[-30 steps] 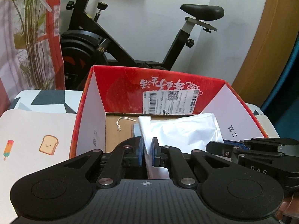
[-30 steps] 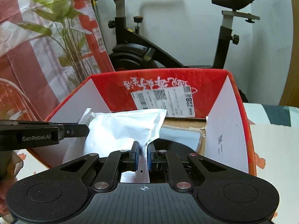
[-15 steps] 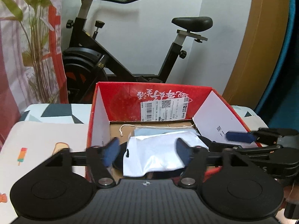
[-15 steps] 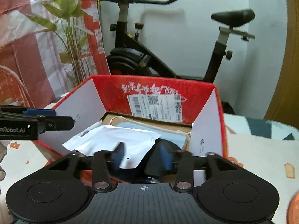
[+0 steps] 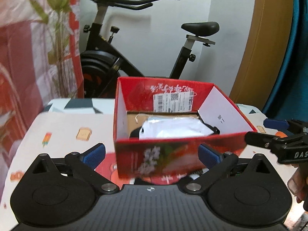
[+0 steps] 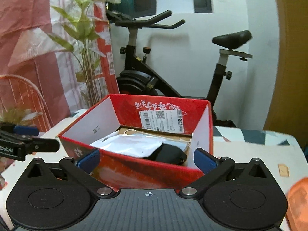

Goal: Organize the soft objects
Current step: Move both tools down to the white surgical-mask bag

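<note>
A red cardboard box [image 5: 177, 154] stands on the table, also in the right wrist view [image 6: 134, 171]. Inside lies a white soft bag [image 5: 173, 129] over a black soft item [image 6: 169, 154]; the bag also shows in the right wrist view [image 6: 130, 146]. My left gripper [image 5: 152, 155] is open and empty, in front of the box's near wall. My right gripper [image 6: 146, 159] is open and empty, also just in front of the box. Each gripper shows at the edge of the other's view.
The table [image 5: 63, 130] has a cloth with toast and popsicle prints. A black exercise bike [image 5: 134, 57] stands behind it, with a plant and red-white curtain [image 6: 82, 38] at the left. An orange object [image 6: 296, 202] is at the right edge.
Both grippers let go of the white bag, opened wide and pulled back out of the box. The bag now lies flat inside the box.
</note>
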`<action>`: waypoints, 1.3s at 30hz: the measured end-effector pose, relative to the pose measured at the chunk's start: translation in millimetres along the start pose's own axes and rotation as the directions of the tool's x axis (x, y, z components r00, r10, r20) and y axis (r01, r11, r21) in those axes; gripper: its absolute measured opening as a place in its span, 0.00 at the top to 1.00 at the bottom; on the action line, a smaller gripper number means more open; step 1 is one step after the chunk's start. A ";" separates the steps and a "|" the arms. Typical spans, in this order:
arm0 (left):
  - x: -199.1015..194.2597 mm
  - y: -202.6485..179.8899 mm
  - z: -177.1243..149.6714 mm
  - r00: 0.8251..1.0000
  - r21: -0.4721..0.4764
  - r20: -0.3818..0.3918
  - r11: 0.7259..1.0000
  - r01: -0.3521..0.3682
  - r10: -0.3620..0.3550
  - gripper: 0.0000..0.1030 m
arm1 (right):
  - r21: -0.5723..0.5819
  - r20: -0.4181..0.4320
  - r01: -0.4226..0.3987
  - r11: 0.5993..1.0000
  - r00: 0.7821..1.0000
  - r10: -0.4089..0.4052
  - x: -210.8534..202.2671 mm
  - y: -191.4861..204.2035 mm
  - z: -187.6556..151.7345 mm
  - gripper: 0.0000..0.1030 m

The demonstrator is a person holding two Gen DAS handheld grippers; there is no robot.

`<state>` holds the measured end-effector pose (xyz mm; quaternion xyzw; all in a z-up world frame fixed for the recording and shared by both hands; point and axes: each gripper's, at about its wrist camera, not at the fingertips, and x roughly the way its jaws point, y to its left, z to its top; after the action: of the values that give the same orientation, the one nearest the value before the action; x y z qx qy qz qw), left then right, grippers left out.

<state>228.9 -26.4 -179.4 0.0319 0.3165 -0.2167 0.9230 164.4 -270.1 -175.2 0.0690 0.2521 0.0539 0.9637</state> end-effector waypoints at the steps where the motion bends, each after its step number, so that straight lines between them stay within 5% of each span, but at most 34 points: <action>1: -3.8 2.1 -5.5 1.000 -0.013 -0.005 1.000 0.002 -0.002 0.00 | 0.021 0.003 -0.010 1.000 1.000 0.010 -5.4 -1.8 -2.7 0.00; 10: -20.5 10.7 -48.6 0.998 -0.074 -0.061 0.997 0.007 -0.011 0.00 | 0.062 -0.031 -0.037 0.997 0.999 0.039 -31.6 -2.2 -39.1 0.00; 19: -15.4 13.4 -86.4 0.991 -0.142 -0.132 0.990 -0.017 -0.002 0.02 | -0.009 -0.154 -0.008 1.000 0.988 0.006 -27.6 11.6 -92.0 0.00; 32: -0.7 11.5 -113.9 0.970 -0.235 -0.226 0.971 0.039 -0.093 0.38 | 0.047 -0.252 0.007 0.999 0.968 0.005 -20.2 -1.6 -132.6 0.03; 39: 7.4 12.5 -121.5 0.960 -0.256 -0.252 0.965 0.053 -0.120 0.40 | 0.081 -0.289 -0.012 0.997 0.957 0.035 -11.7 -4.4 -140.6 0.04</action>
<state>170.1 5.9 -281.8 -0.0683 0.4628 -0.2098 0.8586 85.1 -261.2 -291.7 0.1013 0.3919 0.0648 0.9121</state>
